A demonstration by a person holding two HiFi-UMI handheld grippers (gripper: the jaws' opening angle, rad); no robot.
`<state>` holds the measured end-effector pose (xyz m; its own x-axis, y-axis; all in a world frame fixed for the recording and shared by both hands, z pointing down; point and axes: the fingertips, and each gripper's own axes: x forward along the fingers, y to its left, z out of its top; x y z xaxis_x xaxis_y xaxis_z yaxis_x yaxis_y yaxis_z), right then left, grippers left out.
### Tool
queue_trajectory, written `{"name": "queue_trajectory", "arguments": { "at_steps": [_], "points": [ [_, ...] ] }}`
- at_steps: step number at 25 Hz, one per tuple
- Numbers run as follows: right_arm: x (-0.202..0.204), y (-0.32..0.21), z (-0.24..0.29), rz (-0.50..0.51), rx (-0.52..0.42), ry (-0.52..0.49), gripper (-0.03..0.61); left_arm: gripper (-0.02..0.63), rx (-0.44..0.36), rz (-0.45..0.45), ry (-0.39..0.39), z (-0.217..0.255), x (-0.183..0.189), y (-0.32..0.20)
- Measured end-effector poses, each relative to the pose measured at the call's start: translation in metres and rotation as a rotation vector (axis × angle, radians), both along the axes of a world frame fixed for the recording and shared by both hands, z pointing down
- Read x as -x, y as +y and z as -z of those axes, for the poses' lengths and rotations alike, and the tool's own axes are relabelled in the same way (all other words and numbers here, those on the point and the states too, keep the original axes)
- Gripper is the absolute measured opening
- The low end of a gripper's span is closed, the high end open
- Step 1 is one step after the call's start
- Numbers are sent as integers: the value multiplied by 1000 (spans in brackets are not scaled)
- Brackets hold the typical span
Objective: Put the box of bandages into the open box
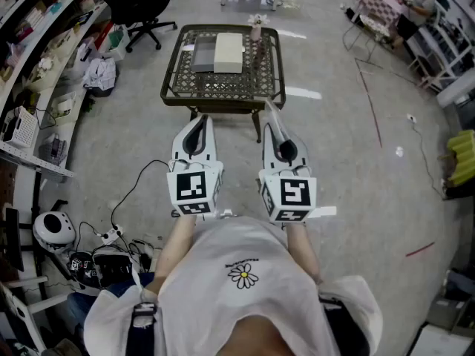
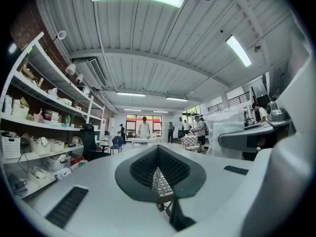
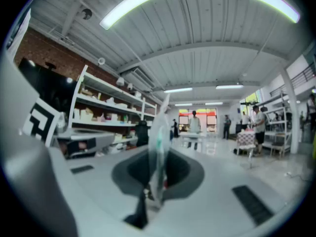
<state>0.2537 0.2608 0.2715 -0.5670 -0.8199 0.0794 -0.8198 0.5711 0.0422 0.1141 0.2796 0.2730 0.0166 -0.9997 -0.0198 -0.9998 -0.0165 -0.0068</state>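
A low lattice-topped table (image 1: 223, 87) stands ahead of me on the floor. On it lie a grey box (image 1: 202, 54) and a cream box (image 1: 228, 53) side by side; I cannot tell which is open. My right gripper (image 1: 273, 117) points level at the table, shut on a thin pale packet (image 3: 159, 137) with green marks, seen edge-on between the jaws. Its white tip (image 1: 269, 108) sticks out past the jaws. My left gripper (image 1: 199, 121) is held level beside it, jaws together and empty. Both grippers are well short of the table.
A small pinkish object (image 1: 256, 28) stands at the table's far right corner. Shelving (image 1: 37, 65) runs along the left, with an office chair (image 1: 145, 10) behind. A helmet (image 1: 52, 228) and cables lie at lower left. People stand far off (image 3: 195, 122).
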Motion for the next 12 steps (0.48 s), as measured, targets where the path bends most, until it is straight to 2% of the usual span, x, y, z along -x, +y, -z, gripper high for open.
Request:
{"name": "queue_trajectory", "arguments": {
  "at_steps": [5, 12],
  "points": [
    [8, -6, 0, 11, -15, -2, 44, 20, -20, -2, -12, 2, 5, -7],
    [9, -4, 0, 38, 15, -51, 44, 20, -3, -1, -14, 0, 5, -7]
  ]
}}
